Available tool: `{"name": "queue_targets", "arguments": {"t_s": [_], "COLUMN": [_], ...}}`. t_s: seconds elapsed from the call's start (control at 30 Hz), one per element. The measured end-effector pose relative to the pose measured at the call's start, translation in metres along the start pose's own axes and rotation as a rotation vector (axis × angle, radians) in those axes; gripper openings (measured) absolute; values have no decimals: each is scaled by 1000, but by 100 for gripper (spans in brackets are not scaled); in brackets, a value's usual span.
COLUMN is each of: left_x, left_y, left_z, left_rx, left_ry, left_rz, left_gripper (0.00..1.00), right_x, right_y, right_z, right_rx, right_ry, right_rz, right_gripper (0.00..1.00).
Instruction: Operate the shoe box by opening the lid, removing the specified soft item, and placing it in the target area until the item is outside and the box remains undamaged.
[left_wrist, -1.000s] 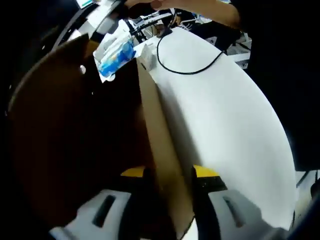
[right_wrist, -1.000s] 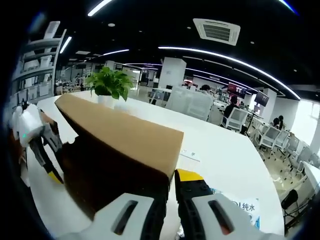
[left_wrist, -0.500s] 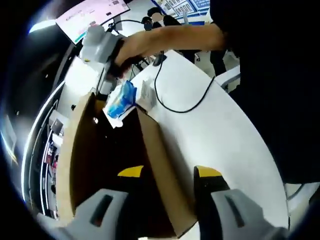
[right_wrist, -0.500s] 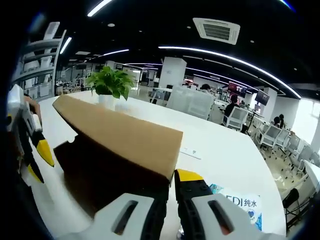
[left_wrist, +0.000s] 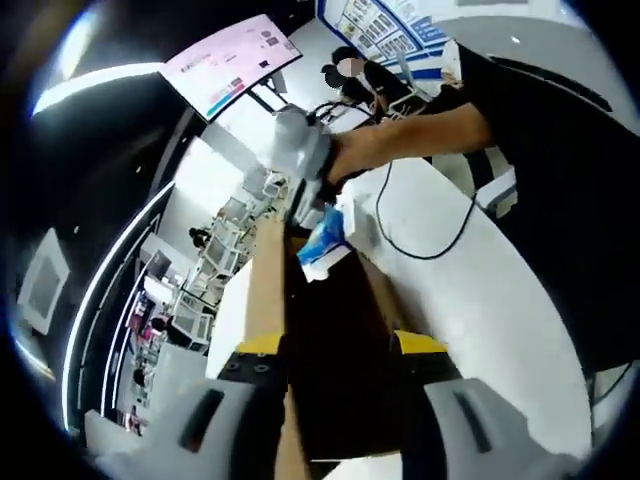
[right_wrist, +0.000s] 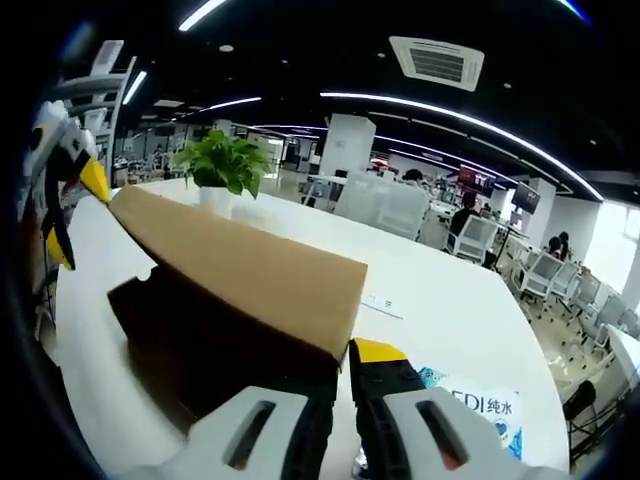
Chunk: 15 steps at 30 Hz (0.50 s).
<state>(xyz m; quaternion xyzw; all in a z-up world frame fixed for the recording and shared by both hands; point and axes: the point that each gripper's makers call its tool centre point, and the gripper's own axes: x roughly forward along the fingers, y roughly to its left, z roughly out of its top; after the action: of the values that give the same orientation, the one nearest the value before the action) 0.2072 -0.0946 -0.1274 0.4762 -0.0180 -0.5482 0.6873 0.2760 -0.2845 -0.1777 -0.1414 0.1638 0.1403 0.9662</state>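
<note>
Bright ceiling strip lights, glaring white table, shadowed box interior, fisheye-warped, blurred edges

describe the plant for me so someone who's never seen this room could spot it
On the white table, follow the cardboard lid to its far end. Just behind it stands the plant: bushy green leaves in a white pot, the one green thing among white desks and chairs.

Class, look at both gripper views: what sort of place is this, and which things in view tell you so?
Most likely an open-plan office. Rows of office chairs and desks stretch behind the white table, long strip lights and a ceiling air vent hang overhead, and a potted plant stands beyond the cardboard box.
</note>
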Motion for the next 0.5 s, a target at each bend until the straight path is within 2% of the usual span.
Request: {"name": "queue_targets", "arguments": {"t_s": [0.07,0.17,0.3,0.37,0.5], "left_x": [-4,-4,2,6,11], "left_y": [16,24,26,24,26], "left_z": [3,6,0,-7,-21], "left_rx": [-30,-88,-72,-99,-87], "left_ry": [-16,-33,5,36,92], "left_rz": [44,62,51,35,30], "left_gripper": [43,43,41,43,43], "right_x": [0,-1,-2,-2,-2], "right_y": [0,1,1,1,1], "right_z": [0,0,0,-1,0], "right_rx": [-4,-10,-8,-8,-9], "right_ry": [1,2,0,-1,-2], "right_rz": [0,1,4,4,7], "right_gripper": [3,3,3,3,3]}}
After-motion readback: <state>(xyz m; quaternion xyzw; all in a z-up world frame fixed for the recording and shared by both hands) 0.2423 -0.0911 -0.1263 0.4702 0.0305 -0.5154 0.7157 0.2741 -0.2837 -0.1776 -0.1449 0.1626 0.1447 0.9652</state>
